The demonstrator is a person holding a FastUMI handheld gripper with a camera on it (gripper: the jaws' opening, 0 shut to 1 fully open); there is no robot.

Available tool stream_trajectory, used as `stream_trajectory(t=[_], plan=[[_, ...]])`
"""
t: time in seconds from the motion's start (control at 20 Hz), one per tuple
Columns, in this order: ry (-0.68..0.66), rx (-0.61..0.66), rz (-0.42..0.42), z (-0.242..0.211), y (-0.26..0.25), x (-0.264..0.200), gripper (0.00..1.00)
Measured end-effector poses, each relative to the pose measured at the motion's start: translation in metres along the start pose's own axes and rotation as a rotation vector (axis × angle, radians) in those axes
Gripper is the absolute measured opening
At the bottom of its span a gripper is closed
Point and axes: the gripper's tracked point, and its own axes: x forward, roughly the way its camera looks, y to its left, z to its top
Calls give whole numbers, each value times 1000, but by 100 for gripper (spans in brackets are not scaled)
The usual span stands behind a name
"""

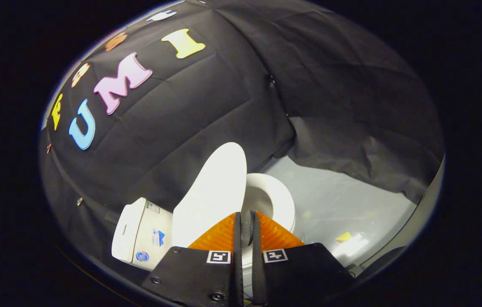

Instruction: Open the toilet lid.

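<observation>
The toilet lid (211, 194) stands raised off the seat, its long axis running from the hinge end near the tank (138, 232) up to a rounded free end that reaches in front of the black cloth wall (181, 128). In this tilted view the lid leans somewhat toward the bowl side. Its lower part sits just ahead of the gripper (246, 224), slightly to the left of the fingers, and the left finger hides its bottom edge. The lid is a plain, smooth white oval with a soft sheen. Beside it, the white seat ring (281, 200) and the open bowl lie just beyond the fingertips. The fingers are drawn nearly together, leaving a narrow slit between them; a thin dark edge shows in that slit, and it cannot be told whether they pinch anything. The tank carries small stickers on its side. The toilet stands on a pale grey floor (343, 200), where a small yellow scrap (344, 236) lies well to the right.
</observation>
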Motion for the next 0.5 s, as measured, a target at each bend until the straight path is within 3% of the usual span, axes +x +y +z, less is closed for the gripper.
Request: stream_trajectory(t=[0.5], plan=[[-181, -304, 30, 25, 127, -57, 14]])
